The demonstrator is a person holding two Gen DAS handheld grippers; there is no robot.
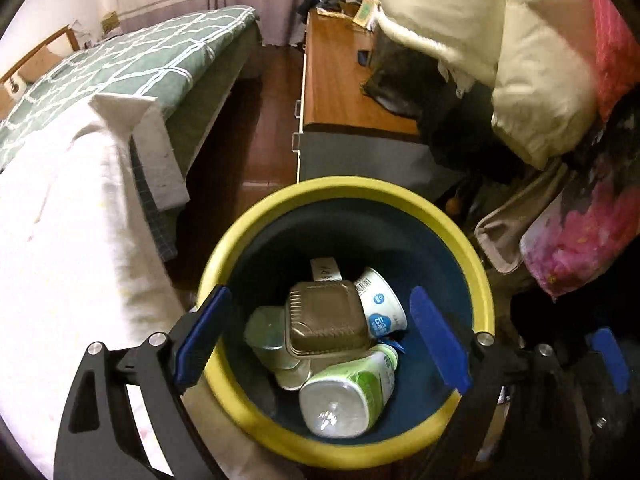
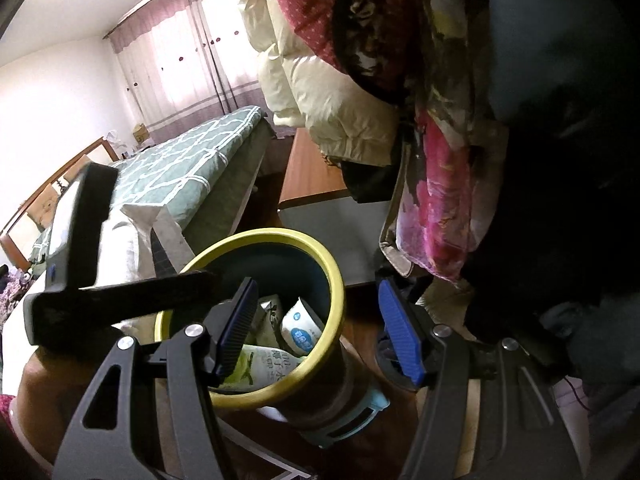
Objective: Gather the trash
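A: Bedroom. Bed [image 1: 132, 64] with green patterned cover at 10 o'clock in the left wrist view, wooden table [image 1: 344, 76] at 12, heaped bedding [image 1: 520, 60] at 2.

B: Progress on the task?

A: Judged well along. The yellow-rimmed bin [image 1: 460, 240] at 6 o'clock already holds trash: a brown lidded container [image 1: 326, 320] at centre, a white-and-green bottle [image 1: 348, 392] just below it, a paper cup [image 1: 382, 304] at its 2 o'clock. No loose trash shows outside the bin in either view; whether more remains elsewhere, cannot tell.

B: Left tongs?

A: Left tongs [image 1: 324, 340] tilted steeply down over the bin mouth, spread wide, nothing between the pads. Reads as a drop just completed.

B: Right?

A: Right tongs [image 2: 316, 328] angled down more shallowly, straddling the bin's right rim, parted and empty. The left tool's black frame crosses at 9 o'clock in that view.
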